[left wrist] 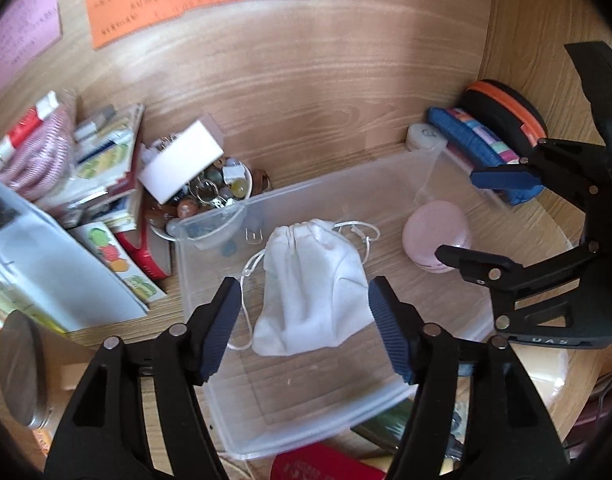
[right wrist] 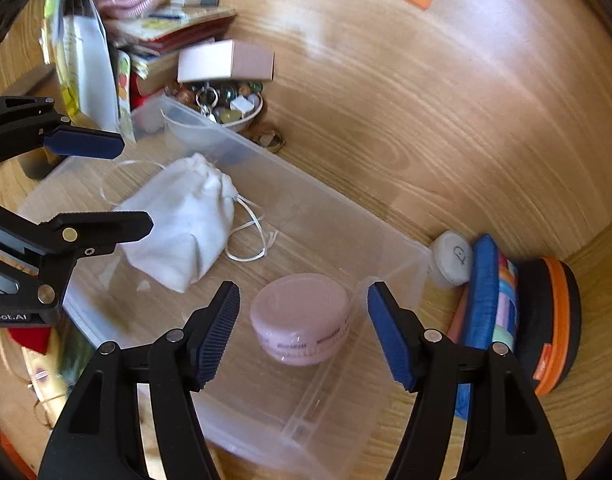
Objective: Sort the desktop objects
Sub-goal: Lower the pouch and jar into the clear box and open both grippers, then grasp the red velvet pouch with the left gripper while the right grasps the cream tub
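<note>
Blue ribbed pads line the fingers of both grippers, and both stand spread wide with nothing held. The left gripper (left wrist: 304,328) hangs over a white drawstring pouch (left wrist: 314,288), which lies between its pads without touching them, on the floor of a clear plastic bin (left wrist: 210,316). In the right wrist view the right gripper (right wrist: 304,336) hangs likewise over a pink round case (right wrist: 300,322), which sits in the same bin (right wrist: 314,208), at about 4 o'clock from the pouch (right wrist: 178,224). The left gripper (right wrist: 134,184) shows there at 9 o'clock; the right gripper (left wrist: 454,216) shows in the left view at 3 o'clock.

Outside the bin on the wooden tabletop (left wrist: 326,92), a bowl of trinkets (left wrist: 214,196) under a white box (left wrist: 182,160) stands at 11 o'clock, beside a pile of booklets (left wrist: 106,168). At 2 o'clock lean a blue knitted item (left wrist: 466,136) and a black and orange disc (left wrist: 506,108).
</note>
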Motion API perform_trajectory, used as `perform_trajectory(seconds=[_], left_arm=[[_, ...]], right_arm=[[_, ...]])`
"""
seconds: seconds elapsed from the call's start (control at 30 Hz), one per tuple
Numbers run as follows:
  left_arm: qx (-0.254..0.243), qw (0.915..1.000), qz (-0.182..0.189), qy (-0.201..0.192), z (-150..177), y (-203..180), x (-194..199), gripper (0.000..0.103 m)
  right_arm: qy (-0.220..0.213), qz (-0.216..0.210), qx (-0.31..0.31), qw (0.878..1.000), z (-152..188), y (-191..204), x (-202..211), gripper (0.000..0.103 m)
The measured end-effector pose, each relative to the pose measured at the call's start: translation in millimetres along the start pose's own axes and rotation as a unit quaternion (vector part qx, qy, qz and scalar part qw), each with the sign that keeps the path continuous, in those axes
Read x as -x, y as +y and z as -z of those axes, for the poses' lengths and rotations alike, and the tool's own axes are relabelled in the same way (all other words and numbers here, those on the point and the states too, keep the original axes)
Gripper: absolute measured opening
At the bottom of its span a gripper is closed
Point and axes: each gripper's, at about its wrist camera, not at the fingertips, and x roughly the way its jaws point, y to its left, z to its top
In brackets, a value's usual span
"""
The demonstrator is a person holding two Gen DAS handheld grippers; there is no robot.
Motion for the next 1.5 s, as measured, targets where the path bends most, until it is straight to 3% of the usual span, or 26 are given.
perform_trajectory(seconds=[0.23, 0.53, 0.87, 1.23, 1.33, 1.37, 1.5], left_arm=[[-0.003, 0.9993, -0.014, -0.034, 12, -1, 45, 0.074], [-0.007, 0.998, -0.027, -0.056, 43, 1, 82, 0.085], [0.015, 0.9997, -0.018, -0.008, 97, 11, 75, 0.085], [0.031, 0.9986, 0.013, 0.039, 133, 6, 45, 0.085], [0.026, 0.9984, 0.025, 0.044, 134, 1, 39, 0.08], [0.025, 0.9982, 0.029, 0.047, 134, 0, 36, 0.073], [0.031, 0.9969, 0.053, 0.05, 132, 1, 32, 0.063]], right_arm=[[-0.044, -0.004, -0.029, 0.999, 2, -16, 27, 0.07], [-0.1, -0.017, -0.071, 0.992, 37, -15, 88, 0.071], [-0.111, -0.027, -0.086, 0.99, 88, -2, 102, 0.074], [-0.073, -0.052, -0.109, 0.99, 130, 7, 73, 0.074], [-0.061, -0.066, -0.113, 0.99, 137, 10, 64, 0.077], [-0.057, -0.071, -0.114, 0.989, 138, 10, 61, 0.081], [-0.054, -0.082, -0.106, 0.99, 137, 17, 53, 0.082]])
